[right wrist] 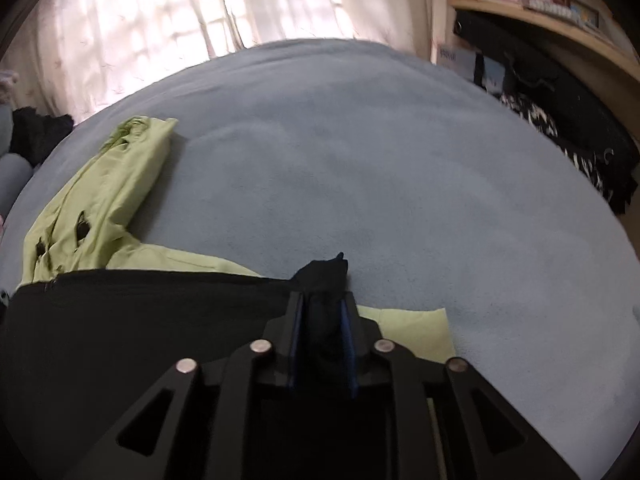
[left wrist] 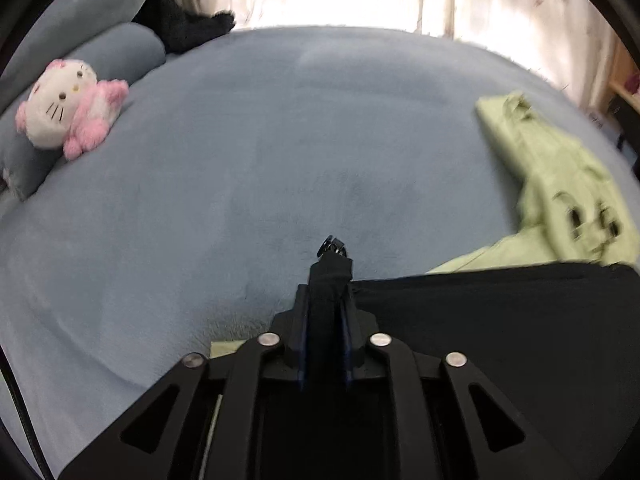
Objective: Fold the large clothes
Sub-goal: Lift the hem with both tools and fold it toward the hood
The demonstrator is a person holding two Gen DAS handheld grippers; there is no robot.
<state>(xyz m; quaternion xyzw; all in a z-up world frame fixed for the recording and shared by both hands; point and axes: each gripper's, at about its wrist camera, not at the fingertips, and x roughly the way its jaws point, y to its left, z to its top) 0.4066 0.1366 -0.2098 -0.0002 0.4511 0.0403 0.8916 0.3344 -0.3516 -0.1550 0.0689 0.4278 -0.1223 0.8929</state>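
Though no containers — black garment pinched.

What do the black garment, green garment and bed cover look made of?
Black garment: matte, smooth woven cloth, possibly synthetic; it spans flat between the left gripper and the right gripper.
Green garment: thin, lightly crisp fabric, maybe a light jacket shell; sharp creases, faint sheen.
Bed cover: grey-blue fleece or plush; soft nap, no weave visible. All hedged, as both views are blurred.
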